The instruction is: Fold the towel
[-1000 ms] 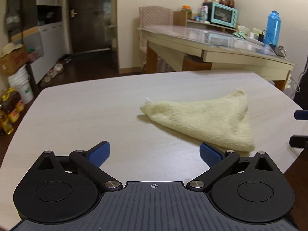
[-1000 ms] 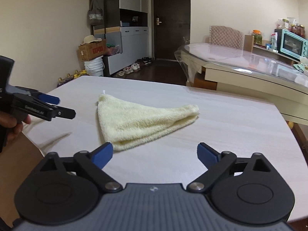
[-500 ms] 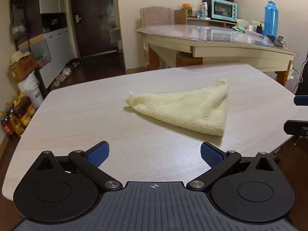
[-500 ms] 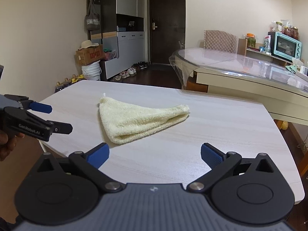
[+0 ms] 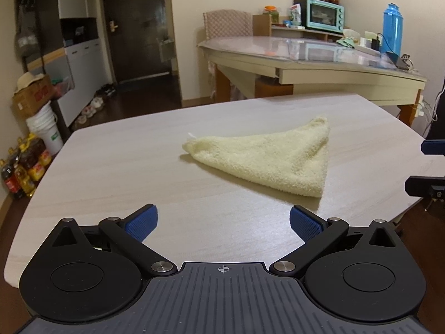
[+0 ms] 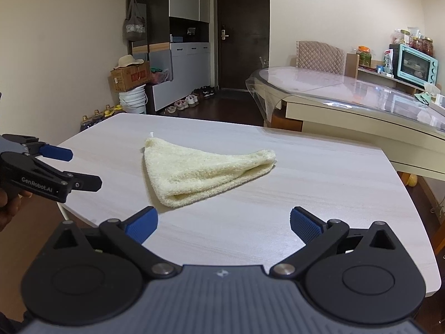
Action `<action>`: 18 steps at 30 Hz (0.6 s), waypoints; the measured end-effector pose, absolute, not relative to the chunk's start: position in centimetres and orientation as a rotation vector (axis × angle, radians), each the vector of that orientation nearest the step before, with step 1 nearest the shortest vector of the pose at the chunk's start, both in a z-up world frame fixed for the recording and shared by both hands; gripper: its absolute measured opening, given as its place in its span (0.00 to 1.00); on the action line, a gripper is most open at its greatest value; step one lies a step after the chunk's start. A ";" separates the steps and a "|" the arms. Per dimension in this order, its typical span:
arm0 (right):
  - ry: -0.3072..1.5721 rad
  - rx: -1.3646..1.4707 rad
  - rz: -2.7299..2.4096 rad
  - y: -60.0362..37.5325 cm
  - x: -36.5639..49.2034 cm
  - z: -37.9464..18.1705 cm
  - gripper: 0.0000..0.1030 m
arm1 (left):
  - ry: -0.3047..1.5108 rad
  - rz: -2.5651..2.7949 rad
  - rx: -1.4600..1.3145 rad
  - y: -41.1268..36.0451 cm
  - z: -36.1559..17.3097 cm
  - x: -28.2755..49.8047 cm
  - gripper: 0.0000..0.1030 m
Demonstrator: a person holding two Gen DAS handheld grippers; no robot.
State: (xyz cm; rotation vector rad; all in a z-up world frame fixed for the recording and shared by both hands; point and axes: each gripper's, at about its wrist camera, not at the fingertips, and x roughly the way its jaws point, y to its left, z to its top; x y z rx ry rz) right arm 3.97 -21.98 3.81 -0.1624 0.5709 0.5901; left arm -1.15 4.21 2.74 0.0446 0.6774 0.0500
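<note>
A pale yellow towel lies folded into a triangle on the light wooden table, with a small white tag at its far left corner. In the right wrist view the same towel shows its doubled edge toward me. My left gripper hovers over the near table edge, open and empty, well short of the towel. My right gripper is also open and empty, held back from the towel. The left gripper appears from the side at the left edge of the right wrist view, a hand holding it.
A glass-topped dining table stands behind, carrying a blue flask and a teal toaster oven. Bottles, a white bucket and a cardboard box sit on the floor at left. The right gripper's fingers poke in at right.
Both grippers have drawn back and up from the towel, which now looks smaller and farther away. The towel itself has not moved. Both grippers stay open.
</note>
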 end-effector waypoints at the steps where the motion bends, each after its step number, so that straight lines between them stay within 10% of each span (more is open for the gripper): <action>1: 0.573 -0.162 0.590 -22.0 4.1 3.8 0.99 | 0.678 0.049 0.045 4.2 2.7 -1.1 1.00; 13: 0.618 -0.087 0.631 -21.8 10.9 4.3 0.88 | 0.648 0.079 -0.013 6.7 2.5 0.4 1.00; 18: 0.689 0.025 0.672 -21.0 17.4 2.9 0.50 | 0.640 0.073 -0.040 8.0 2.4 1.3 1.00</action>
